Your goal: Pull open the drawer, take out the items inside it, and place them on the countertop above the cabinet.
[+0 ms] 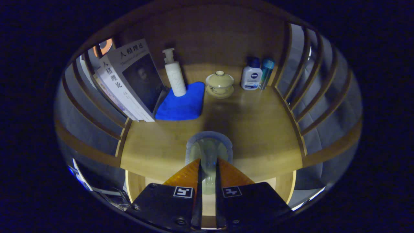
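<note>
Wooden countertop, slatted sides, books and bottles at the back; my gripper clamps a clear glass upright, over the near edge

light: I see a dim, warm scene | shadow: a dark band runs down the surface from its back toward the tongs | distortion: fisheye bows the side slats | focus: the tongs' near parts look soft

Your claw grips a glass at the tabletop's near edge; far left books, cloth under pump bottle, lidded cup, two bottles far right.
</note>
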Demonstrator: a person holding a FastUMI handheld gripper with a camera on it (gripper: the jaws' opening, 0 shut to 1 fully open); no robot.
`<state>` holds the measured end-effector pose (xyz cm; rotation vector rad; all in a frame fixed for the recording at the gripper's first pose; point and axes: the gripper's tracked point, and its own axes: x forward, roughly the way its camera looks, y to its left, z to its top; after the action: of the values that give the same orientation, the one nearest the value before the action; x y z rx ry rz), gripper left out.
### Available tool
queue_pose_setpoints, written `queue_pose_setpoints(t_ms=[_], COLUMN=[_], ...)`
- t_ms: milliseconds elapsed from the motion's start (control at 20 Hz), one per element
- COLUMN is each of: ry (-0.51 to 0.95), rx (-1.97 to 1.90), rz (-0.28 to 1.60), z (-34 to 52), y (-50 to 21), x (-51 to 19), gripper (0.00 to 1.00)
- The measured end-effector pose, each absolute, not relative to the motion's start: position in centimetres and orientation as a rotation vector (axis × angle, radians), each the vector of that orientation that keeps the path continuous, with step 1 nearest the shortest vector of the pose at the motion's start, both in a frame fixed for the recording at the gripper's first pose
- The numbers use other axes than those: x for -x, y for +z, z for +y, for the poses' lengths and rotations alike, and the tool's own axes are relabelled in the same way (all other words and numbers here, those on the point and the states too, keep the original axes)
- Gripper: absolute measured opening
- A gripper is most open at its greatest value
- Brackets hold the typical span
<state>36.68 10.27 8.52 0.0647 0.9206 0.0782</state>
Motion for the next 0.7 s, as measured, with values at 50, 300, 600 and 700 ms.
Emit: queue_pose_setpoints(t_ms=[50, 300, 600, 700], ry=[0.067, 0.055, 0.026, 0.013], rx=[-0.06, -0.05, -0.04, -0.035], rz=[0.926, 0.996, 1.049, 1.04], z=[10.2, 10.7, 10.5, 10.4], y=[8.5, 6.6, 4.5, 4.4], x=[-37.4, -39.5, -40.4, -40.9], gripper=[0.2, 0.21, 0.22, 0.22])
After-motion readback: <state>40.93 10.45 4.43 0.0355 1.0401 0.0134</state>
